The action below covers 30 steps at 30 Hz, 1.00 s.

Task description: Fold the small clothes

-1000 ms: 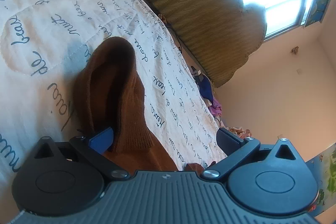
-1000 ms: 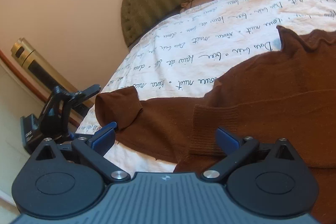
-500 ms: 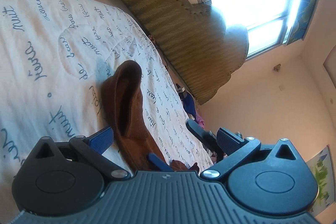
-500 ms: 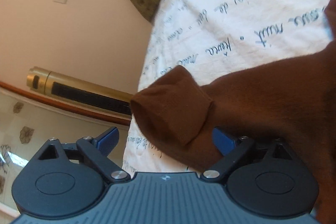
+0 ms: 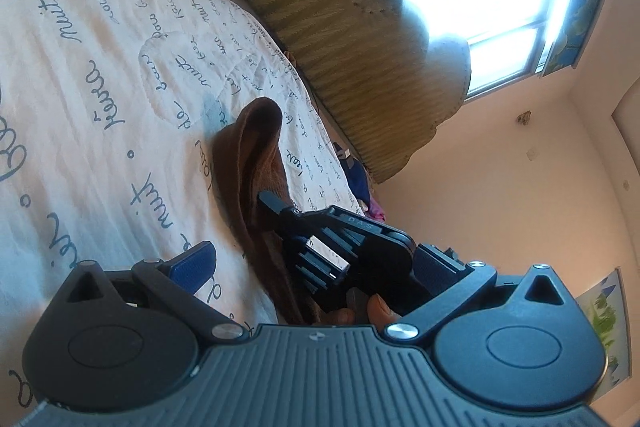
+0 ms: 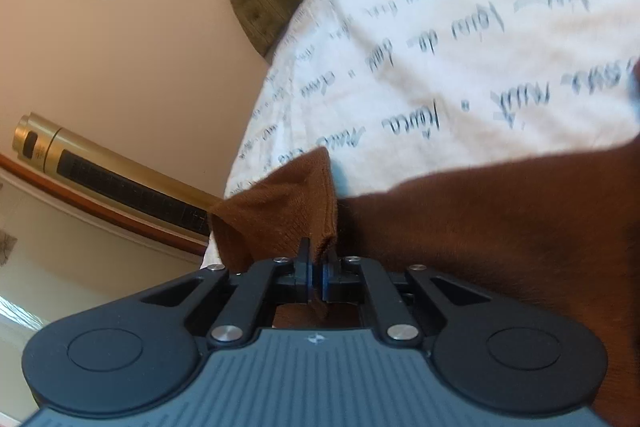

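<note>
The right gripper (image 6: 318, 281) is pinched on the ribbed cuff (image 6: 280, 211) of a brown knit sweater (image 6: 500, 227) near the edge of the bed (image 6: 460, 47), beside the wall. The left gripper (image 5: 312, 267) stands spread, holding nothing, just above the quilt with the sweater's sleeve between its fingers further ahead.

The bite looks shallow: only a corner of the cuff sits between the blue pads, so a quick pull could, I judge, slip it free or stretch the rib. Dragging the sleeve across might also bunch the quilt or pull the sweater's body out of square, since the left gripper pins nothing down. The right gripper's view is blurred, which suggests fast movement.

The sweater is a soft rust-brown knit, limp and slightly fuzzy, lying spread on the white quilt with script lettering, the sleeve humped up in a fold.
</note>
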Available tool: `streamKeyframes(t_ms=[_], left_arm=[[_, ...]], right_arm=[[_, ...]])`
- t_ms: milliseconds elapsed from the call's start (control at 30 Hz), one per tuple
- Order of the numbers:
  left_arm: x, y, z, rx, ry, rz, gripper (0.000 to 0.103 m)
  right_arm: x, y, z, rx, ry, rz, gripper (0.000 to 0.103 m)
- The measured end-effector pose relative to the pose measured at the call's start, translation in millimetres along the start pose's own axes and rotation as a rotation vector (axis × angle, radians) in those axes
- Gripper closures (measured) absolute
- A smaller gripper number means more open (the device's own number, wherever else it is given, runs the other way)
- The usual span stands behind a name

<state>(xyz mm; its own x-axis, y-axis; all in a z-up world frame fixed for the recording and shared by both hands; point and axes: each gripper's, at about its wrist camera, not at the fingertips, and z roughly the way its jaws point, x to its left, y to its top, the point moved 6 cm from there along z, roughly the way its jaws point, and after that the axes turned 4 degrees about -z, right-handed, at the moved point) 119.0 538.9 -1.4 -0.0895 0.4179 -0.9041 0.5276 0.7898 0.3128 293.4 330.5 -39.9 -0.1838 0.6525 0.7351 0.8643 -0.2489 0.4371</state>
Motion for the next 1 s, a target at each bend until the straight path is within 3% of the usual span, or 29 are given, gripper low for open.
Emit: streamKeyframes(t_ms=[233, 567, 733, 833, 1000], left_arm=[[-25, -3, 15, 0.027, -0.077, -0.03, 0.001], [-55, -40, 47, 0.11, -0.125, -0.017, 0.001], [-75, -49, 67, 0.149, -0.135, 0.008, 0.0], [-82, -56, 82, 0.168, -0.108, 0.035, 0.0], [-81, -59, 102, 0.203, -0.082, 0.056, 0.0]], right_arm=[[29, 23, -88, -0.043, -0.043, -0.203, 0.099], [-6, 58, -192, -0.031, -0.216, -0.372, 0.099], [-6, 86, -205, -0.01, -0.26, -0.416, 0.099], [-4, 86, -215, 0.015, -0.269, -0.471, 0.099], [-55, 67, -243, 0.052, -0.368, -0.509, 0.099]])
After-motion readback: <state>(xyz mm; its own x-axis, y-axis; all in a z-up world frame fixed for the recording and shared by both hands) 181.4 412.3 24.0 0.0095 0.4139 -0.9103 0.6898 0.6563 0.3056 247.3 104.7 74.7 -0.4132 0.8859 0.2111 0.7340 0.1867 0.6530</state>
